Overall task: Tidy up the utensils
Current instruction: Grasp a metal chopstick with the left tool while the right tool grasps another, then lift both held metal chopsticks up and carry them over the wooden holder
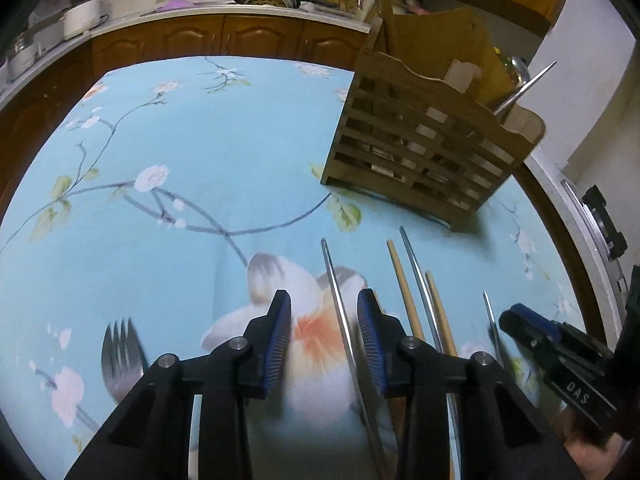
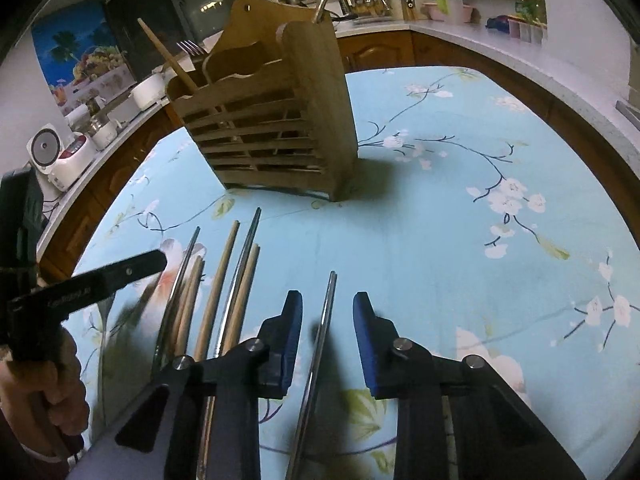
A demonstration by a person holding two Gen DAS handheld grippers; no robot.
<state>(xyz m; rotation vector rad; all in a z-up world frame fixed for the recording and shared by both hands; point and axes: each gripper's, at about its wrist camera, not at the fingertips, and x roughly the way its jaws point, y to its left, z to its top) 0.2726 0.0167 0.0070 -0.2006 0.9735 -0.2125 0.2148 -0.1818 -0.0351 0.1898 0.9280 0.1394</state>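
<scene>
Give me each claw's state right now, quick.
Left claw: open, straddling a metal chopstick.
Right claw: open, straddling a metal utensil handle.

utensils on tablecloth, wooden caddy behind them

Tablecloth: light blue, white blossoms on dark branches.
Utensil holder: brown wood.
Fork: seemingly silver, blurred.

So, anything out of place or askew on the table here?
Nothing damaged or spilled. The loose chopsticks and metal utensils lie unsorted on the tablecloth, and a fork lies apart from them, all outside the wooden holder.
</scene>
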